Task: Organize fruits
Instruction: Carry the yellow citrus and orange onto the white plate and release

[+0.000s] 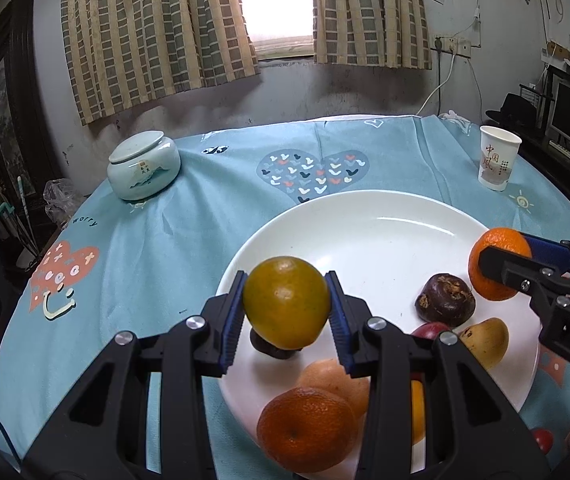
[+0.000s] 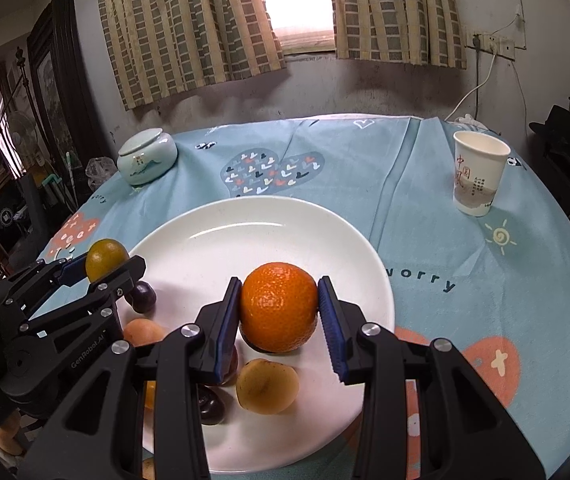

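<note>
My left gripper [image 1: 287, 312] is shut on a greenish-yellow citrus fruit [image 1: 286, 302] and holds it above the near left rim of the white plate [image 1: 365, 232]. My right gripper [image 2: 279, 312] is shut on a bright orange [image 2: 279, 306] above the plate [image 2: 245, 232]. In the left wrist view the right gripper [image 1: 501, 264] holds that orange [image 1: 495, 258] over the plate's right side. On the plate lie a dark brown fruit [image 1: 445, 300], a yellow fruit [image 1: 485, 340], another orange [image 1: 305, 428] and a pale orange fruit [image 1: 333, 380].
A pale ceramic lidded jar [image 1: 143, 170] stands at the far left of the blue tablecloth [image 1: 165, 260]. A paper cup [image 1: 497, 158] stands at the far right. A small red fruit [image 1: 543, 440] lies on the cloth right of the plate.
</note>
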Demonstrator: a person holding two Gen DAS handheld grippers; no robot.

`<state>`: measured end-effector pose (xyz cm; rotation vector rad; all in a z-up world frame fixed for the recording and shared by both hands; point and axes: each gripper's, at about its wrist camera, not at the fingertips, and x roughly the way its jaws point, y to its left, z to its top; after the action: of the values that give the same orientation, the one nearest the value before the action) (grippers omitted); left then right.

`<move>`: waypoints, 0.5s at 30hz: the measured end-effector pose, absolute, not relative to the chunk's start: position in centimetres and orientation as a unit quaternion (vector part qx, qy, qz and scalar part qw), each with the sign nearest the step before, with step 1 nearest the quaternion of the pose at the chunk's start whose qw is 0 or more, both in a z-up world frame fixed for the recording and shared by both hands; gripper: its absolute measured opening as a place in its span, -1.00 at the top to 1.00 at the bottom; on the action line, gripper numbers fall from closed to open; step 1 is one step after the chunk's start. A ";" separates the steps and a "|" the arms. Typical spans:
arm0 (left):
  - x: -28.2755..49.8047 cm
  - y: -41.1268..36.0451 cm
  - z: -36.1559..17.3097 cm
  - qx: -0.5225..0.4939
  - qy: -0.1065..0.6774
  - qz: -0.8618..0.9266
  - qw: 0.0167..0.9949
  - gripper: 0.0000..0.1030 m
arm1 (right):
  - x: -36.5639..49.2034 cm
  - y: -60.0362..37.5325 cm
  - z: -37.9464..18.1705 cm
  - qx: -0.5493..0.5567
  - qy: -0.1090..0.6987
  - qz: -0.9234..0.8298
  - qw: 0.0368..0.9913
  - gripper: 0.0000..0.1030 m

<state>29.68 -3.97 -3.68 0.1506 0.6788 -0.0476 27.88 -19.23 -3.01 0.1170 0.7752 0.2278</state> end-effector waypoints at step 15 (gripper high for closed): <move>28.4 -4.5 -2.5 0.094 0.289 -0.007 0.953 -0.36 | 27.5 -19.3 -2.8 0.050 0.369 0.092 0.924 -0.49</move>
<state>28.36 -4.54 -2.48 0.1911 0.5874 -0.0145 27.54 -19.34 -2.78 0.1022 0.7566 0.1897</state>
